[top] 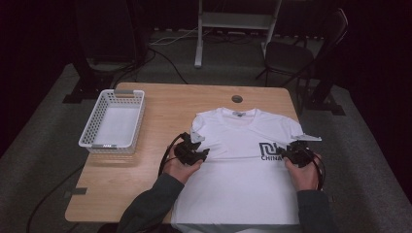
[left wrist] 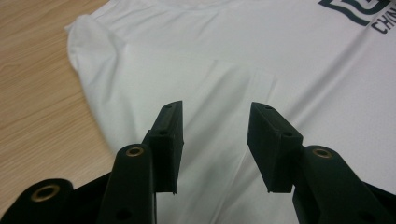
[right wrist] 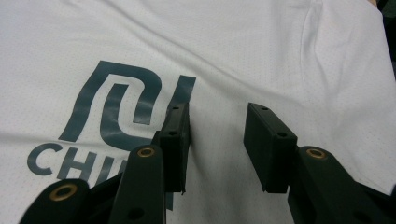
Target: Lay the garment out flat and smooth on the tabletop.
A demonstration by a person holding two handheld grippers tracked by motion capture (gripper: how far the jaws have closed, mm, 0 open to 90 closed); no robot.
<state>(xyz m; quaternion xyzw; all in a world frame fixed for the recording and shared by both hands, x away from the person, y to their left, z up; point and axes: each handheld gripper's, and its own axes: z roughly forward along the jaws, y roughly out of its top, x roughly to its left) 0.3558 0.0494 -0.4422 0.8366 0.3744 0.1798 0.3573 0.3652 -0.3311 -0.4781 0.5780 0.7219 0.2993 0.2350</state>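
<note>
While the person's two forearms come in from the near edge of the desk, each hand holds a pair of tongs low over a white T-shirt that lies flat and face up on the desk, with its hem at the near edge and its collar pointing to the far side. The left tongs stand over the shirt's left side, just below the sleeve, which is folded inward onto the chest; in the left gripper view their jaws are wide apart with only flat cloth under the gap, and nothing is pinched between them. The right tongs are over the right part of the chest, just beside the dark printed logo; in the right gripper view their jaws are also wide, the left jaw covers the edge of the logo, and no cloth is held. The right sleeve lies spread toward the right edge of the desk. Nothing stands between the tongs and the shirt. To the left, well apart from the shirt, a white plastic basket with a perforated wall stands on the bare wood, and I see nothing inside it. Farther away, a round hole is in the desk near its far edge, and behind the desk a dark chair and cables are on the floor.
</note>
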